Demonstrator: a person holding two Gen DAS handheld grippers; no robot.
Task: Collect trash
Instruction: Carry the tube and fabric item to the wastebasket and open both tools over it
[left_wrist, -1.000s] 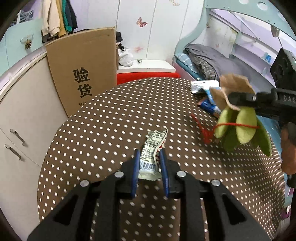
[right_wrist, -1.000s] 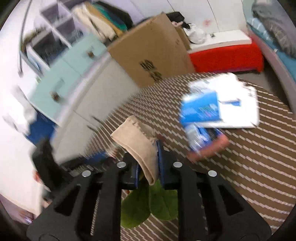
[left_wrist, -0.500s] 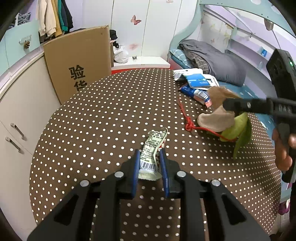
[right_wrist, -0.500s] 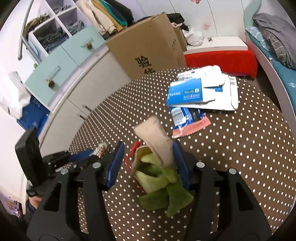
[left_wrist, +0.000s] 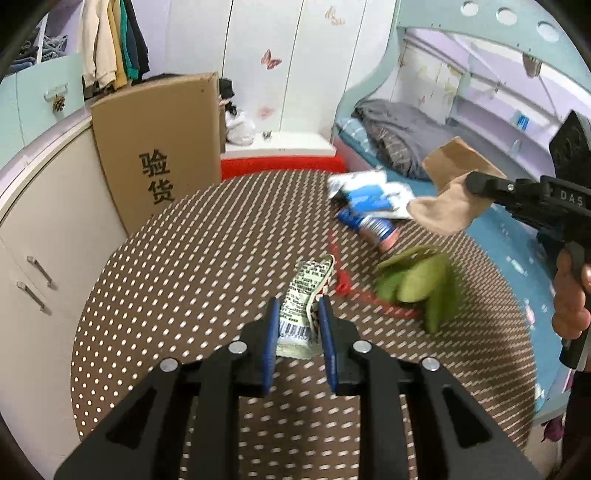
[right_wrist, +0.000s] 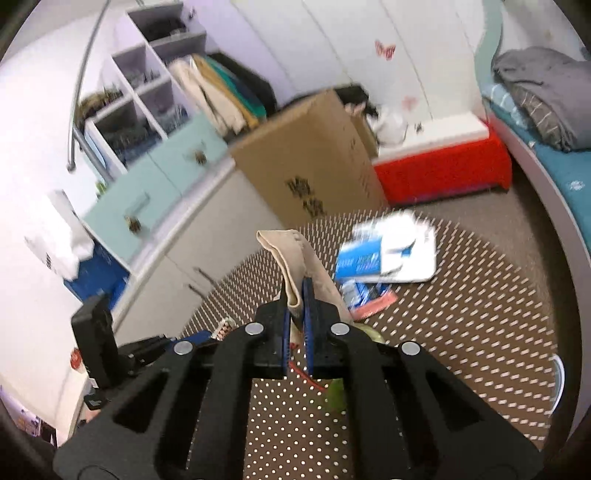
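My left gripper (left_wrist: 297, 314) is shut on a white and green printed wrapper (left_wrist: 308, 291) with a barcode, held just above the dotted brown round table (left_wrist: 192, 266). At the right, my right gripper (left_wrist: 471, 182) hangs over the table, shut on a beige cloth piece (left_wrist: 443, 210). In the right wrist view the right gripper (right_wrist: 297, 291) pinches the beige cloth (right_wrist: 291, 254), which stands up between the pads. Green leaves (left_wrist: 417, 282) tied with a red string (left_wrist: 341, 284) lie on the table below it. A green leaf (right_wrist: 336, 397) shows under the fingers.
Blue and white packets (left_wrist: 365, 195) and a blue tube (left_wrist: 373, 225) lie at the table's far side. A tall cardboard box (left_wrist: 159, 147) leans on white cabinets (left_wrist: 55, 229). A bed (left_wrist: 399, 140) is at the right and a red bench (right_wrist: 443, 173) behind the table.
My right gripper opened, let the green leaves drop onto the table, then shut on the beige cloth alone and rose. My left gripper lifted a little with the wrapper.
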